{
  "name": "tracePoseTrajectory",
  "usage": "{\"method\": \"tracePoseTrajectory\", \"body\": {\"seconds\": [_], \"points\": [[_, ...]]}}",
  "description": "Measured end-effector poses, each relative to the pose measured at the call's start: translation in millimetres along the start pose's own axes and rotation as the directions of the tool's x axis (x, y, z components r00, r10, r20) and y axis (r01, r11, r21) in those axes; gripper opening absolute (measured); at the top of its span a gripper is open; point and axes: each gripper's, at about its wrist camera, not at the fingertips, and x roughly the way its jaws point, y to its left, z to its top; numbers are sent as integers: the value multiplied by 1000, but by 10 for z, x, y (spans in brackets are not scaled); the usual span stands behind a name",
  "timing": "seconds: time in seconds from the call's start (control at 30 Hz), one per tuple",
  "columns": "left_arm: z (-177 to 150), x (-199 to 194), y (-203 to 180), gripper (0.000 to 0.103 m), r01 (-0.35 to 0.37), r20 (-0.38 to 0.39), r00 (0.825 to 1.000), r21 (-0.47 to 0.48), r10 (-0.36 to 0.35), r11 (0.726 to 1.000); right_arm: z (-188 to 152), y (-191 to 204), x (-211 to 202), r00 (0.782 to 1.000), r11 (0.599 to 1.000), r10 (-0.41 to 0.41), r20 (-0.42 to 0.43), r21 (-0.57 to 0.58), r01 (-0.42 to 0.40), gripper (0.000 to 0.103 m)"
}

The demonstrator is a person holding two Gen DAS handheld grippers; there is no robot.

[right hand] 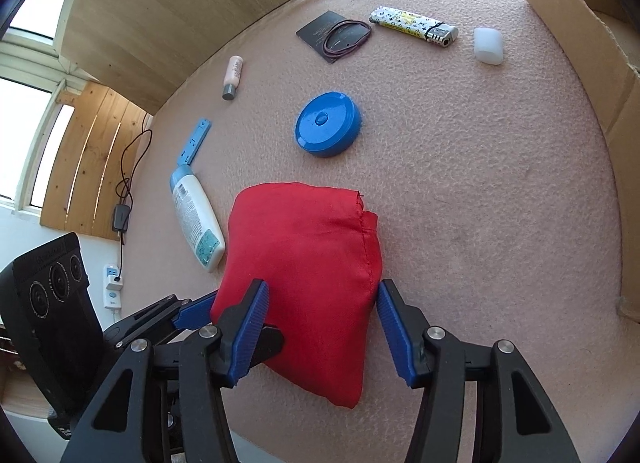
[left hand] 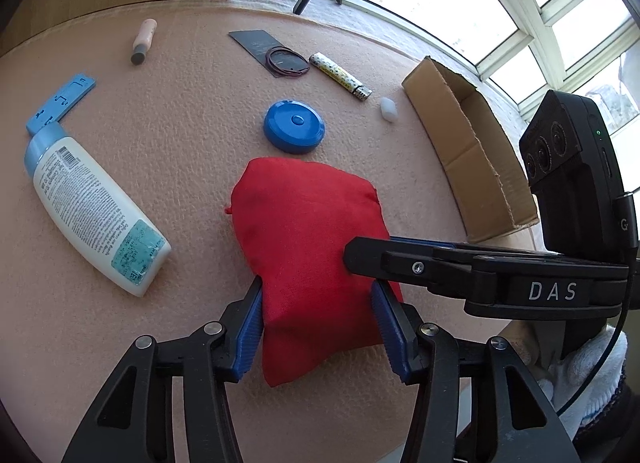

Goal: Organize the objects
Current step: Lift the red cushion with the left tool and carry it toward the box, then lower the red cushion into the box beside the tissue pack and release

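Note:
A red cloth pouch [left hand: 304, 231] lies on the pinkish mat [left hand: 160, 135] near the front edge. My left gripper [left hand: 318, 323] has closed on its near end, and the cloth is cinched between the blue pads. My right gripper [right hand: 320, 323] reaches in from the right and stands open. Its left finger lies over the pouch [right hand: 304, 263] and its right finger sits at the stitched edge. The right gripper [left hand: 360, 257] crosses the pouch in the left wrist view, and the left gripper [right hand: 200, 311] shows at the pouch's lower left corner in the right wrist view.
An open cardboard box [left hand: 472, 151] stands at the right. On the mat lie a blue round tape measure [left hand: 294, 127], a white bottle [left hand: 92, 207], a blue flat piece [left hand: 64, 101], a small pink tube [left hand: 144, 41], a dark card with bands [left hand: 268, 51], a patterned lighter [left hand: 340, 77] and a white cap [left hand: 388, 109].

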Motion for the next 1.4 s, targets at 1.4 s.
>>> {"method": "tracePoseTrajectory", "body": {"seconds": [1.4], "points": [[1345,754,-2233,56,103,81,988,281,-131,954,696,-1234,-1831,910,976,-218,352,93,198,52]]}}
